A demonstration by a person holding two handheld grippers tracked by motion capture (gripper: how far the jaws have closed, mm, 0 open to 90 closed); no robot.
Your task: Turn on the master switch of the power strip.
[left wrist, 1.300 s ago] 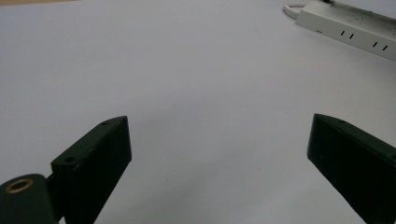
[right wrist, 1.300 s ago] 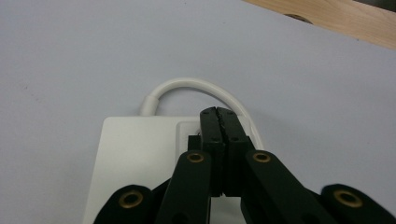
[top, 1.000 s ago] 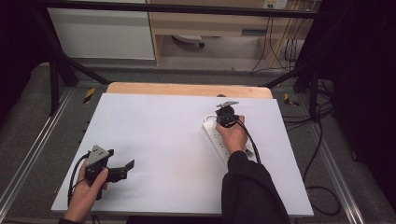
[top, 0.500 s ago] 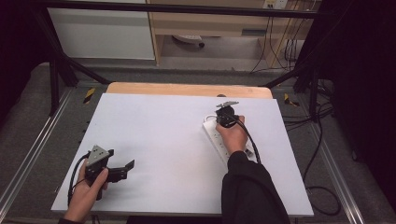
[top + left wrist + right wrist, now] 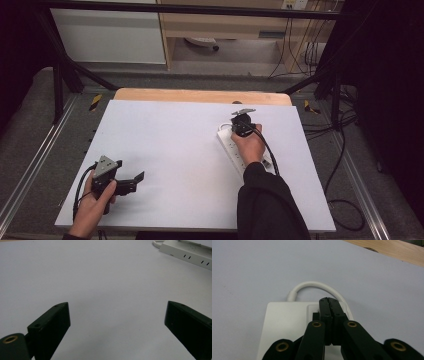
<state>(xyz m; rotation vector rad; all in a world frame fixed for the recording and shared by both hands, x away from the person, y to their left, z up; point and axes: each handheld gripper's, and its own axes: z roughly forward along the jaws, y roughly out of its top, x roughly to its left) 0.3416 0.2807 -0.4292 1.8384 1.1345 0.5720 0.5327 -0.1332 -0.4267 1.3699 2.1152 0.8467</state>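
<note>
Jaws of the right tool [image 5: 329, 300] press together over the power strip [image 5: 287, 327], its cord [image 5: 312, 286] looping beyond; the left tool [image 5: 117, 322] gapes wide.

The white power strip [image 5: 244, 152] is the one obstacle on the surface [image 5: 180, 145], lying toward its far right. Its far end is covered by the right claw [image 5: 242, 121], jaws pressed together, with the curved cord [image 5: 317, 287] just beyond. Left of the strip, bare surface reaches the wide-spread left claw [image 5: 136, 180].

Bright even light on white table [image 5: 175, 145], dark surroundings, soft faint shadows, slightly grainy
</note>
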